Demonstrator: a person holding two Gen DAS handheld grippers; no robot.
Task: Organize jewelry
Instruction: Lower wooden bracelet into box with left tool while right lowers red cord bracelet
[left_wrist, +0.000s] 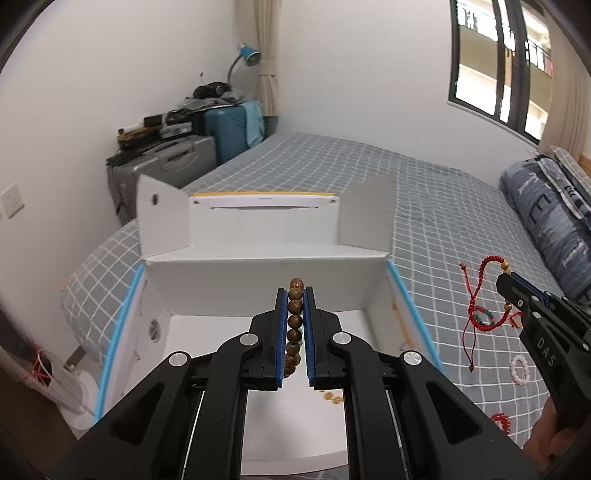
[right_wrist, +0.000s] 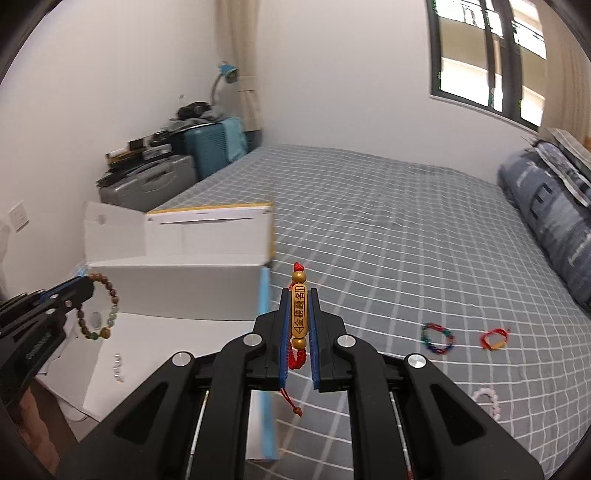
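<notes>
Two bracelets held, left gripper (left_wrist: 295, 295) beads (left_wrist: 294, 325), right gripper (right_wrist: 298, 299) red cord (right_wrist: 298, 314)

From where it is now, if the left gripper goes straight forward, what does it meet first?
Probably the white box's inner back wall: the left gripper, shut on the wooden bead bracelet, points at it. Depth is unclear.

My left wrist cam sits right behind my left gripper (left_wrist: 295, 299), looking down its fingers into the open white box (left_wrist: 258, 280) at the bed's (left_wrist: 424, 206) near-left corner, super close. The right wrist cam rides behind my right gripper (right_wrist: 298, 299), facing up the bed toward the window wall. Both catch the box, the bed, the suitcases (right_wrist: 177, 166) in the far corner, and each other's gripper.
</notes>
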